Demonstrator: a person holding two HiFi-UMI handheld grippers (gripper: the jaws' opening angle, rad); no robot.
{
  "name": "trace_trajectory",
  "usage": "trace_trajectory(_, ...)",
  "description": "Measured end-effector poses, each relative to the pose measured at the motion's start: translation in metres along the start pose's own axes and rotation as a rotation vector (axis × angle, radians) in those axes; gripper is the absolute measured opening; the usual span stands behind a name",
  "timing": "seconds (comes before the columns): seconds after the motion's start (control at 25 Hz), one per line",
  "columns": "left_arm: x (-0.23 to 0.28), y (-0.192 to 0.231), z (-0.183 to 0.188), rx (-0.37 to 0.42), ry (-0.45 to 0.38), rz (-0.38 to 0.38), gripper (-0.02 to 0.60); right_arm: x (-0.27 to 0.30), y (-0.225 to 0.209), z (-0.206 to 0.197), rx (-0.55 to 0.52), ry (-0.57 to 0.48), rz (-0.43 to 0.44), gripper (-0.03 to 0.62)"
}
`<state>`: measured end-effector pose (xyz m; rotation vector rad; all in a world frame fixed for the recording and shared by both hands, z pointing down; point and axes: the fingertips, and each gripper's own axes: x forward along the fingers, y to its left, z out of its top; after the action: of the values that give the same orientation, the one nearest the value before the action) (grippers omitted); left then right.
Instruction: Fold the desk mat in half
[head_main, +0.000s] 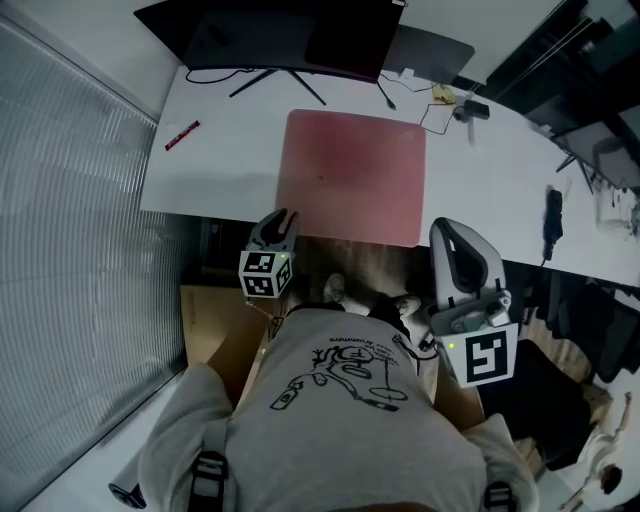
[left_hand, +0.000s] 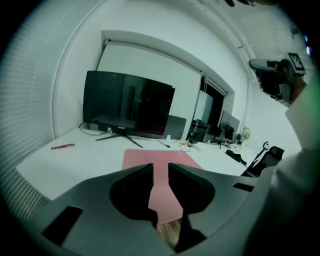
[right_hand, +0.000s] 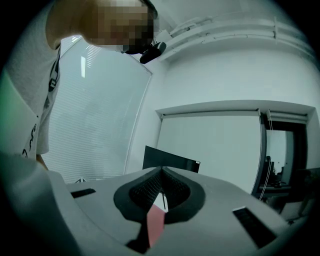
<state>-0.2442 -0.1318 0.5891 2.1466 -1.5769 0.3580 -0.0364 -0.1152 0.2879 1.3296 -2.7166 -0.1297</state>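
The pink desk mat (head_main: 352, 175) lies flat on the white worktop (head_main: 225, 165). The left gripper (head_main: 285, 216), by its near left corner, has its jaws partly apart and empty. The right gripper (head_main: 447, 230) has jaws meeting at the tips.

Desk mat (head_main: 352, 178): was plain dusty pink. Desk (head_main: 220, 170): white. Monitor (head_main: 280, 35): black. Pen (head_main: 182, 135): red. Left gripper (head_main: 285, 216): dark grey, its cube bore black-and-white square markers. Right gripper (head_main: 447, 228): pale grey, cube marked alike. Shirt (head_main: 340, 430): grey, carried a black line drawing. Blinds (head_main: 70, 230): white, finely ribbed.
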Motion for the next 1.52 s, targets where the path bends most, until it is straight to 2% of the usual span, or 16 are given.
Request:
trace_trajectory(0.32, 0.024, 0.048, -0.079, -0.011, 0.143, 0.080, 0.112, 0.003, -0.003, 0.001, 0.003, -0.009, -0.004, 0.009)
trace_trajectory(0.44, 0.026, 0.056, -0.097, -0.039, 0.173, 0.085, 0.130, 0.003, -0.004, 0.000, 0.007, -0.009, -0.006, 0.009)
trace_trajectory(0.72, 0.033, 0.076, -0.138, -0.080, 0.244, 0.111, 0.132, 0.003, -0.003, -0.007, 0.021, 0.000, -0.002, 0.009)
trace_trajectory(0.88, 0.036, 0.084, -0.155, -0.138, 0.282, 0.108, 0.159, 0.003, 0.000, -0.009, 0.025, 0.009, 0.001, 0.009)
trace_trajectory(1.12, 0.040, 0.094, -0.176, -0.226, 0.304, 0.095, 0.196, 0.001, 0.005, -0.007, 0.023, 0.000, 0.006, 0.009)
trace_trajectory(1.4, 0.048, 0.093, -0.182, -0.364, 0.268, 0.004, 0.199, -0.001, 0.007, -0.007, 0.027, 0.003, 0.009, 0.009)
trace_trajectory(1.52, 0.050, 0.092, -0.185, -0.397, 0.263, -0.013, 0.198, -0.003, 0.008, -0.007, 0.024, 0.001, 0.009, 0.009)
